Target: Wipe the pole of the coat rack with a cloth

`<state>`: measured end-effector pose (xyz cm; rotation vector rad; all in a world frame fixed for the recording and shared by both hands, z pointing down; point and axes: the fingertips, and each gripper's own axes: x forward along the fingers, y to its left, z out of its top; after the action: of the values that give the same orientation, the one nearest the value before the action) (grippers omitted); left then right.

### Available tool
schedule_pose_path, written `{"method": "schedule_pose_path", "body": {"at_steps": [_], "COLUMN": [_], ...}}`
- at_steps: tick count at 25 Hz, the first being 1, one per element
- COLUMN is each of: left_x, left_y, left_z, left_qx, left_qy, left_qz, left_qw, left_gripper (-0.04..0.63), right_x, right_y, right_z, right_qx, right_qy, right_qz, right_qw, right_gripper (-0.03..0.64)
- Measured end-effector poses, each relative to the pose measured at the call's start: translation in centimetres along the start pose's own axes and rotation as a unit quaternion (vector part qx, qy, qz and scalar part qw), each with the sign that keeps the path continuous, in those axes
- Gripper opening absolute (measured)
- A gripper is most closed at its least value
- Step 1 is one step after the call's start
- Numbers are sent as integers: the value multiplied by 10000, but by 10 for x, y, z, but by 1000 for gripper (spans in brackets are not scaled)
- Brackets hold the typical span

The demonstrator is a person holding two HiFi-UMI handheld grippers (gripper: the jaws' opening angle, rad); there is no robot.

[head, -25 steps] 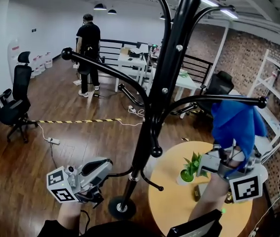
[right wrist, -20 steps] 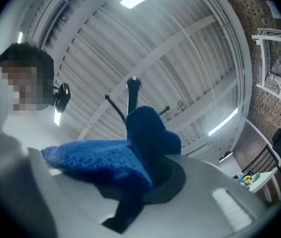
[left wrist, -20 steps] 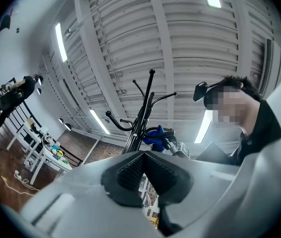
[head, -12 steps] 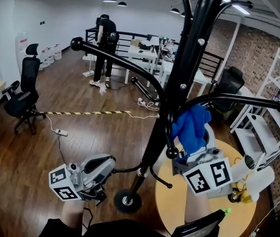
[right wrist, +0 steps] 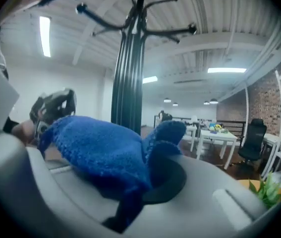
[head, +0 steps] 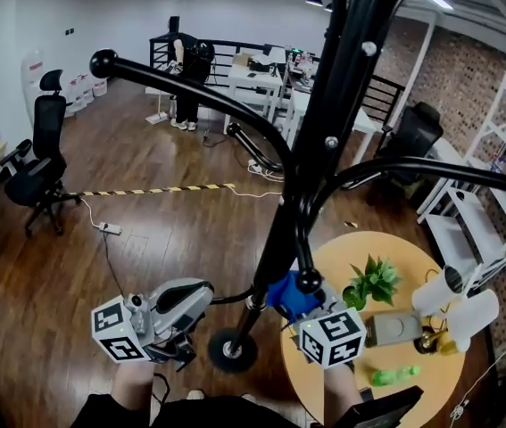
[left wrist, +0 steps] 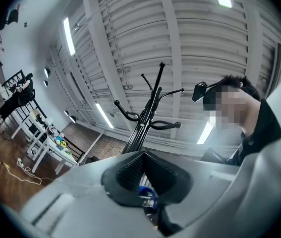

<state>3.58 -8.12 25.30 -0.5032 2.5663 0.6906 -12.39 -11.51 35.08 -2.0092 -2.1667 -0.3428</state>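
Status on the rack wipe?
Left gripper shut, low beside pole. Right gripper shut on blue cloth, cloth at lower pole. Hook knob just above cloth.

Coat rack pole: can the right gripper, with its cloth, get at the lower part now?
Probably yes. The right gripper holds the blue cloth close beside the pole, and nothing stands between them.

Round table [head: 360, 248] bearing potted plant [head: 373, 281], green bottle [head: 394, 377], wood floor [head: 172, 239] under rack base [head: 232, 350]
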Motion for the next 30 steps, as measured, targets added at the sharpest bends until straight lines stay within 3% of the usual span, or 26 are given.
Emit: {"method": "schedule_pose_path", "body": {"at_steps": [4,7,15,18,23,26,30], "left_x": [11,23,47,48,38,29,14], "left_y": [0,-1,-3,-4,-3,-5,-7], "left_z": [-5,-11,-26,-27,-22,-18,-6], "left_qx": [-109,-187,-326,-330,-242,-159,-20], "left_qy": [90,167,329,357,305,273,165], "left_qz": [-142,-303,-576,-585,-446,-353,-188], "left_qw": [9998,9992,9973,9971,9982,9989,9997], "left_gripper": [-7,-8,-8,-8,-6,-8,-8], "right_x": [3,-8,-69,-66,-33,-15,-13], "right_y": [17,25,4,5,13,19,24], "right_z": [-56,-73,-67,-69,-62,-40,10], "right_qx": [-703,-939,87,95,-334,-337,30], "right_qy": [1485,1800,1414,1378,1320,953,94], "right_qz": [259,319,414,489,638,716,845], "right_qw": [9861,9787,9890,9892,9886,9923,9964], "right_gripper": [20,20,20,20,20,20,20]}}
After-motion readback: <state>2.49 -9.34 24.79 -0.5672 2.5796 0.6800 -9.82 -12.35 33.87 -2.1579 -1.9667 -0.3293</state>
